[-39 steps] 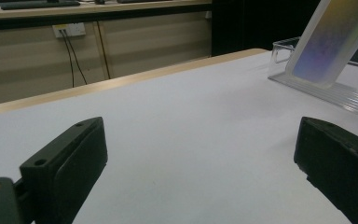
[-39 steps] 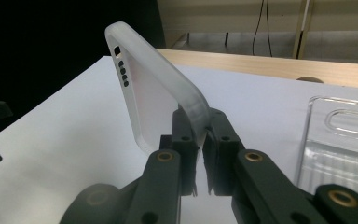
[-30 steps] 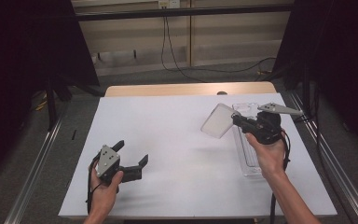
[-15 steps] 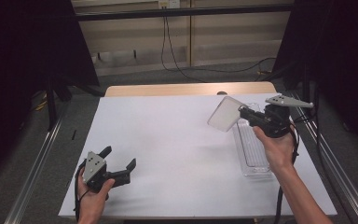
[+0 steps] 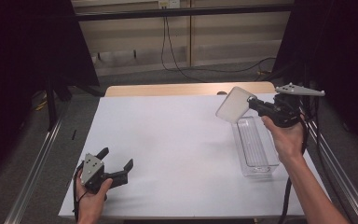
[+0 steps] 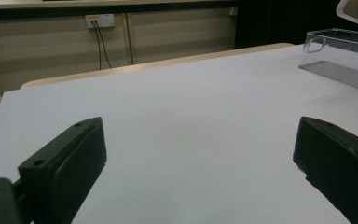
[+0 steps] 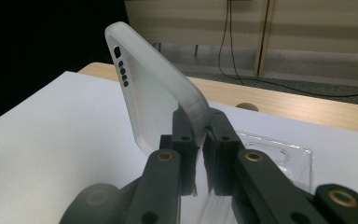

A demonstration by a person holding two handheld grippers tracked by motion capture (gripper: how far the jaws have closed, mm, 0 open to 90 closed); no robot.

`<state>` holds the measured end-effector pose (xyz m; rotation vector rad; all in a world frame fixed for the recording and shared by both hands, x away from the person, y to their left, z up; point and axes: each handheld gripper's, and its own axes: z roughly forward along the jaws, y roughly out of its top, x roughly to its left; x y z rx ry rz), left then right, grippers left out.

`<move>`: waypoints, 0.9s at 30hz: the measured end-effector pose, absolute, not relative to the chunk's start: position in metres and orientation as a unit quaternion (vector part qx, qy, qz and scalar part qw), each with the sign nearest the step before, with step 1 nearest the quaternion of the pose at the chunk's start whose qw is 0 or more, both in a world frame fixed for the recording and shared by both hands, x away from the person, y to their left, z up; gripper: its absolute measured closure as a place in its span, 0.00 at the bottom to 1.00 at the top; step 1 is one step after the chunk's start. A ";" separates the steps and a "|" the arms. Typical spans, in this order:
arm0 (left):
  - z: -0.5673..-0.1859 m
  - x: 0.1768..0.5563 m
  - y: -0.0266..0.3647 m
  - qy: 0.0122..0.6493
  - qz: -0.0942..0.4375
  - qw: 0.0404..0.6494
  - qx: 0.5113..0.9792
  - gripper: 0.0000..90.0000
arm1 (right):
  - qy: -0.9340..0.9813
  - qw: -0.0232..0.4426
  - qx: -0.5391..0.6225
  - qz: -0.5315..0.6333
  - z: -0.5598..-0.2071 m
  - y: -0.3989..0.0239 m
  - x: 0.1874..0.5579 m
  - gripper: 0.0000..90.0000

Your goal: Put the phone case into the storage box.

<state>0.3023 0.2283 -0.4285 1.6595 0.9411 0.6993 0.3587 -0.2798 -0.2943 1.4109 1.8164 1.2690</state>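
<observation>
1. A white sheet [image 5: 182, 144] is spread over a pale wooden table [image 5: 168, 89]; a strip of bare wood is left showing along the far edge.
2. The right gripper [image 5: 251, 103] is held in the air over the far right part of the sheet. Its jaws are clamped on the edge of a translucent lid [image 5: 233, 104], which is lifted clear of the surface and tilted.
3. In the right gripper view, the lid [image 7: 154, 102] is seen rising up and to the left from between the pressed fingers [image 7: 186, 140]; small dark slots are visible near its top corner.
4. A clear plastic box [image 5: 255, 147] is set on the sheet just below and beyond the right fingers, lidless, with its long side running away from the person.
5. The left gripper [image 5: 116, 164] is held low at the near left corner of the sheet, its jaws spread wide with nothing between them.
6. In the left gripper view, bare white sheet is seen between the fingers [image 6: 70, 158]; the box [image 6: 345, 58] lies well beyond them, to the right.
7. Grey carpeted floor [image 5: 135, 77] lies behind the table, with black cables [image 5: 177, 51] trailing down a beige panelled wall [image 5: 135, 32].
8. Dark curtains [image 5: 28, 56] hang at both sides, and metal rails [image 5: 32, 172] run along the table's flanks.
</observation>
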 end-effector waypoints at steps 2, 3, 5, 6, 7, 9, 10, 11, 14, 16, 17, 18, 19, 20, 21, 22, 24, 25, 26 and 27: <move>-0.429 0.302 0.228 0.396 0.293 0.527 0.693 0.03 | 0.671 0.256 0.519 0.464 -0.294 -0.283 0.361 0.93; -0.429 0.301 0.227 0.396 0.293 0.527 0.692 0.03 | 0.669 0.257 0.522 0.463 -0.294 -0.285 0.362 0.93; -0.429 0.302 0.227 0.395 0.293 0.525 0.694 0.03 | 0.669 0.258 0.522 0.462 -0.294 -0.288 0.364 0.93; -0.429 0.302 0.226 0.393 0.292 0.525 0.696 0.03 | 0.669 0.259 0.521 0.462 -0.294 -0.289 0.364 0.93; -0.429 0.302 0.227 0.392 0.292 0.524 0.698 0.03 | 0.669 0.259 0.522 0.461 -0.293 -0.291 0.364 0.93; -0.429 0.302 0.227 0.390 0.293 0.524 0.698 0.03 | 0.669 0.261 0.521 0.461 -0.292 -0.294 0.365 0.93; -0.429 0.302 0.227 0.391 0.294 0.525 0.696 0.03 | 0.670 0.260 0.520 0.461 -0.292 -0.295 0.365 0.93; -0.429 0.301 0.227 0.393 0.294 0.527 0.694 0.03 | 0.671 0.263 0.518 0.461 -0.291 -0.297 0.366 0.93; -0.428 0.301 0.228 0.393 0.295 0.527 0.694 0.03 | 0.671 0.265 0.517 0.461 -0.288 -0.302 0.367 0.93; -0.428 0.302 0.228 0.393 0.294 0.527 0.694 0.03 | 0.673 0.266 0.519 0.456 -0.289 -0.306 0.369 0.93; -0.428 0.302 0.228 0.393 0.294 0.527 0.693 0.03 | 0.671 0.266 0.523 0.454 -0.289 -0.307 0.370 0.93; -0.428 0.302 0.228 0.392 0.295 0.527 0.694 0.03 | 0.670 0.267 0.524 0.452 -0.290 -0.309 0.370 0.93; -0.428 0.302 0.229 0.389 0.296 0.524 0.697 0.03 | 0.669 0.267 0.526 0.453 -0.290 -0.311 0.371 0.93; -0.428 0.303 0.229 0.389 0.297 0.524 0.697 0.03 | 0.667 0.267 0.528 0.453 -0.291 -0.314 0.372 0.93; -0.429 0.303 0.229 0.390 0.296 0.523 0.698 0.03 | 0.665 0.267 0.531 0.452 -0.291 -0.315 0.372 0.93; -0.429 0.304 0.230 0.391 0.296 0.522 0.698 0.03 | 0.663 0.268 0.532 0.452 -0.292 -0.317 0.373 0.93; -0.429 0.304 0.230 0.391 0.296 0.522 0.698 0.03 | 0.663 0.271 0.534 0.450 -0.292 -0.320 0.374 0.93; -0.429 0.304 0.230 0.391 0.296 0.522 0.698 0.03 | 0.662 0.272 0.536 0.448 -0.292 -0.321 0.375 0.93; -0.429 0.303 0.230 0.390 0.296 0.522 0.698 0.03 | 0.662 0.275 0.536 0.446 -0.292 -0.322 0.375 0.93; -0.429 0.304 0.230 0.390 0.295 0.522 0.699 0.03 | 0.662 0.276 0.537 0.443 -0.292 -0.324 0.376 0.93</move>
